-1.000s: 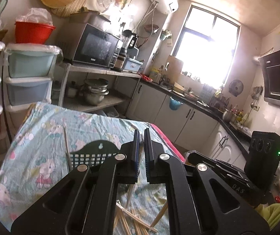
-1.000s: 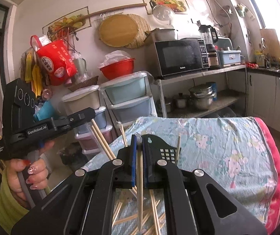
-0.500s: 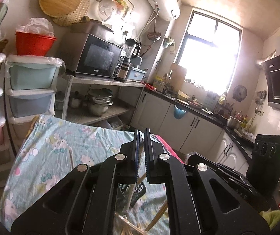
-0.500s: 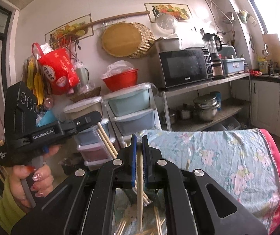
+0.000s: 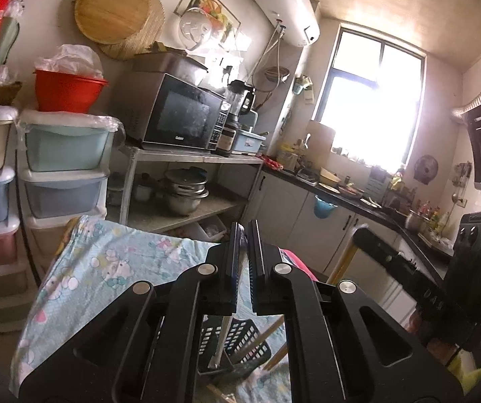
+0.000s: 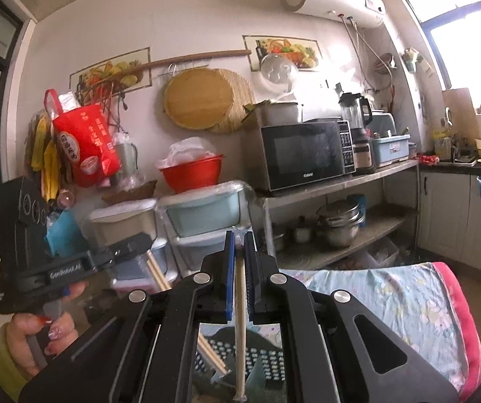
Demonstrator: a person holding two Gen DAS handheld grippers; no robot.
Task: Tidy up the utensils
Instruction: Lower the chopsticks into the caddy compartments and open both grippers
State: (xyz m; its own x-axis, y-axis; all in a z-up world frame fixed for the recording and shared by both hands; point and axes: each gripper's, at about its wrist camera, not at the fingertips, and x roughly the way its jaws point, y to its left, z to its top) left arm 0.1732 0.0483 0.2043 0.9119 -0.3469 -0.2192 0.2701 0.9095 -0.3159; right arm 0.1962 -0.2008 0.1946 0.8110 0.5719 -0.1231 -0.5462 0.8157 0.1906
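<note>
Plainly, with each gripper pinching chopsticks above the basket (image 6: 257,362) at 6 o'clock, the right gripper (image 6: 239,262) clamping one chopstick (image 6: 239,329) and the left gripper (image 5: 244,262) a pair (image 6: 155,270), a tilted release could tip them onto the cloth (image 6: 391,299).

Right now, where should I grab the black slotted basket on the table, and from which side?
Pinch the upright wall of the black slotted basket at its rim, coming from above. It seems to open upward and looks too wide to span. The left gripper and right gripper both hold chopsticks, so free one first.
</note>
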